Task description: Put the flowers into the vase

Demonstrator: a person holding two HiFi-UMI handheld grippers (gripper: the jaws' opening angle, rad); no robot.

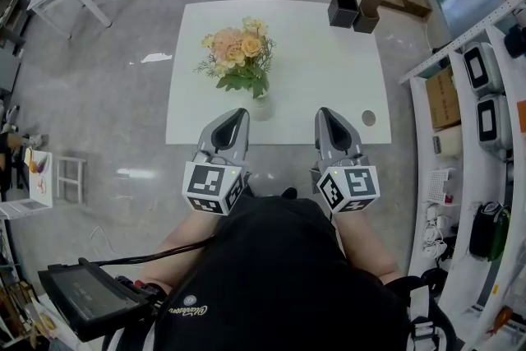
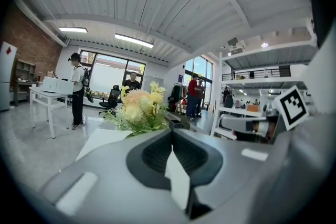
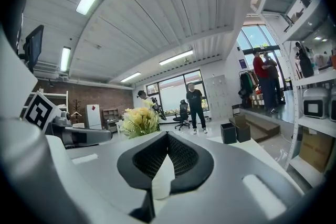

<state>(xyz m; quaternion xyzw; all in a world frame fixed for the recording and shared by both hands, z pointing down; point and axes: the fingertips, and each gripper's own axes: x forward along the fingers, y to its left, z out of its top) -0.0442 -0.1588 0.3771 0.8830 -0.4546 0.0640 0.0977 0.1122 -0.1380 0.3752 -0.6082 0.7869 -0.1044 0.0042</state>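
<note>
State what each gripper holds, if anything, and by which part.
Nothing is held. The left gripper and right gripper are both shut and empty; the flowers stand in the vase, apart from both.

Glossy floor (image 1: 107, 94), matt white table (image 1: 329, 70)

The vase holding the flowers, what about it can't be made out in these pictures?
- Head view: leaves of the flowers cover the mouth of the vase and the stems inside.
- Left gripper view: the left hand-held gripper hides the vase with its own body; only the flowers show.
- Right gripper view: the right hand-held gripper hides it likewise.
</note>
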